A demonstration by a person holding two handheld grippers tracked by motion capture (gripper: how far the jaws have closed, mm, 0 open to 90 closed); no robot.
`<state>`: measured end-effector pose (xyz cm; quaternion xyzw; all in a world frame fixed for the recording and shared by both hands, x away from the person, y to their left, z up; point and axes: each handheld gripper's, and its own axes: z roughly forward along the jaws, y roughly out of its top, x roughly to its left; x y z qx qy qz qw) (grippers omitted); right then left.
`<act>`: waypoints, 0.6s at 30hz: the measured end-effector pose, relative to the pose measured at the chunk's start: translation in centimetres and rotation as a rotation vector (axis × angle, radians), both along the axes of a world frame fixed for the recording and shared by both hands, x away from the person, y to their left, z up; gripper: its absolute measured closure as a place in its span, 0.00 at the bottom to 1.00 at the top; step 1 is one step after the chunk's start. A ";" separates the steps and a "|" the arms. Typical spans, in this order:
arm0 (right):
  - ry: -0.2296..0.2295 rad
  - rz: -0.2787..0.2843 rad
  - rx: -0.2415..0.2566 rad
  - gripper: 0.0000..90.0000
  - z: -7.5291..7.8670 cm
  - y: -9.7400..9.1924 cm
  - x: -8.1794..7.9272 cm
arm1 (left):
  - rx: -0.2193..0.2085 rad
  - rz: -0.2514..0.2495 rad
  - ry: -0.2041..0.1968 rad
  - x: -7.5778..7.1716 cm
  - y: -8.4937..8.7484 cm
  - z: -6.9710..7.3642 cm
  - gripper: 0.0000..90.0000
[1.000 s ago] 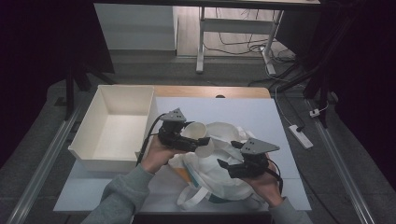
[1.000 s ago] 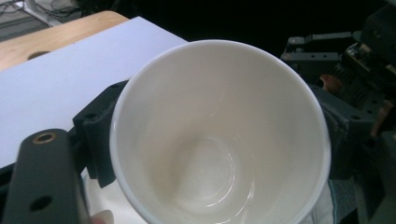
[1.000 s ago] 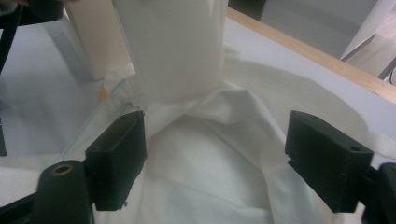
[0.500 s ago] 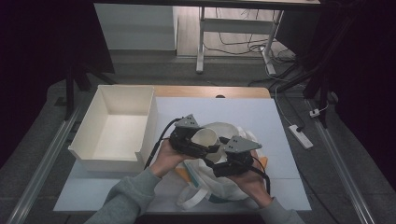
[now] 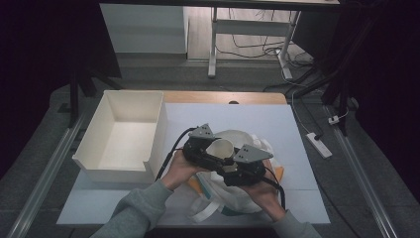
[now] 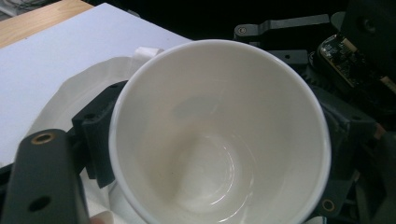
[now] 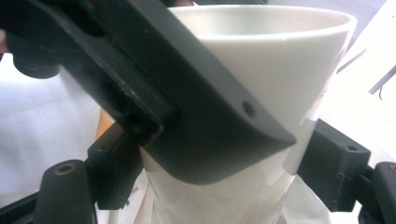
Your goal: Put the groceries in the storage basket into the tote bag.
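The white cup (image 5: pixel 219 148) is held upright above the white bag (image 5: pixel 247 198), apparently for a handover. It is gripped by the left gripper (image 5: pixel 216 149). The right gripper (image 5: pixel 229 162) brackets its wall, its jaws having just been narrowing; contact cannot be told.

Cup (image 6: pixel 219 135) – glossy white ceramic; grippers' jaws – matt black plastic.

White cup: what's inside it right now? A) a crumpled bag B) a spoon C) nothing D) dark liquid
C: the left gripper view looks straight into the white cup, and its inner wall and bottom are bare, with no liquid or object in it.
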<state>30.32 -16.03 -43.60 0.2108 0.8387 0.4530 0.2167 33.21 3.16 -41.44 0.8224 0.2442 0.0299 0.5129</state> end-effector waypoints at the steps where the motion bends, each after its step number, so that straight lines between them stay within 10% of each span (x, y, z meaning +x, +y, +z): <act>1: -0.001 -0.001 0.001 0.24 0.0 0.0 0.0 | 0.000 -0.004 0.001 0.0 0.1 0.0 0.21; 18: 0.023 -0.059 0.018 0.24 -1.0 -1.5 1.6 | -0.103 0.097 -0.048 -0.1 5.7 3.0 0.17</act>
